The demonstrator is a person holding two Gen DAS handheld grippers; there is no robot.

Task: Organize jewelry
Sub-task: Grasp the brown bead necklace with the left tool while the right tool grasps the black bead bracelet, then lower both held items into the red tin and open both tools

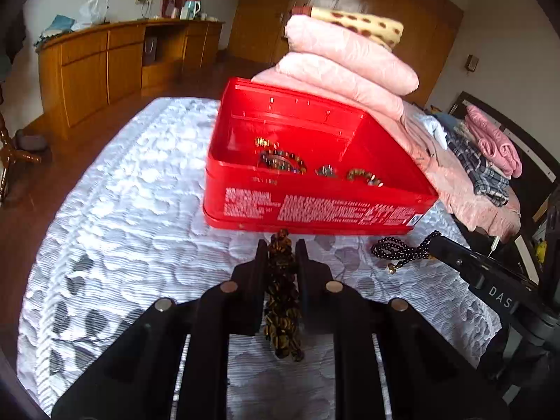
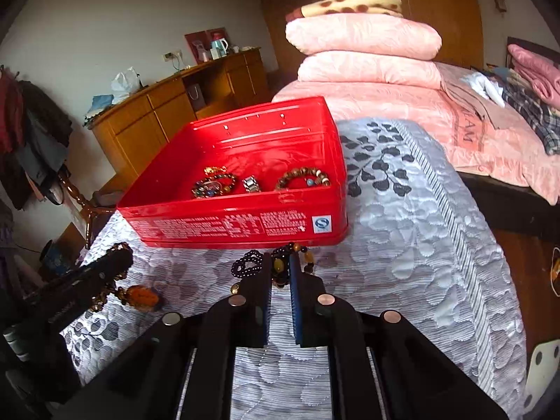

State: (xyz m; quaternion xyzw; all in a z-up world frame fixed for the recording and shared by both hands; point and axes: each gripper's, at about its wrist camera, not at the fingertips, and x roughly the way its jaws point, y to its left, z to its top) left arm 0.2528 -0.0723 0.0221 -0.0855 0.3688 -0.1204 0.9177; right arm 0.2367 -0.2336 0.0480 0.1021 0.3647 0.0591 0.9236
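An open red tin [image 1: 315, 210] [image 2: 238, 224] stands on the white quilted bedspread [image 1: 122, 192], holding several beaded bracelets [image 2: 302, 178] and a small metal band [image 2: 252, 183]. My left gripper [image 1: 281, 245] is shut on a brown tiger-striped bead strand [image 1: 281, 301], which hangs down between its fingers just in front of the tin. In the right wrist view that gripper [image 2: 119, 255] is at the left, with an amber pendant [image 2: 141, 295] lying beneath it. My right gripper [image 2: 280, 262] is shut on a dark bead strand [image 2: 246, 264] [image 1: 395, 248] with amber beads, close to the tin's front wall.
Stacked pink quilts [image 1: 350, 66] and a spotted blanket [image 1: 364, 24] lie behind the tin. Folded clothes [image 1: 490, 150] are piled at the far right. A wooden sideboard [image 1: 105, 66] lines the wall. The bed's edge [image 2: 490, 245] drops to a wooden floor on the right.
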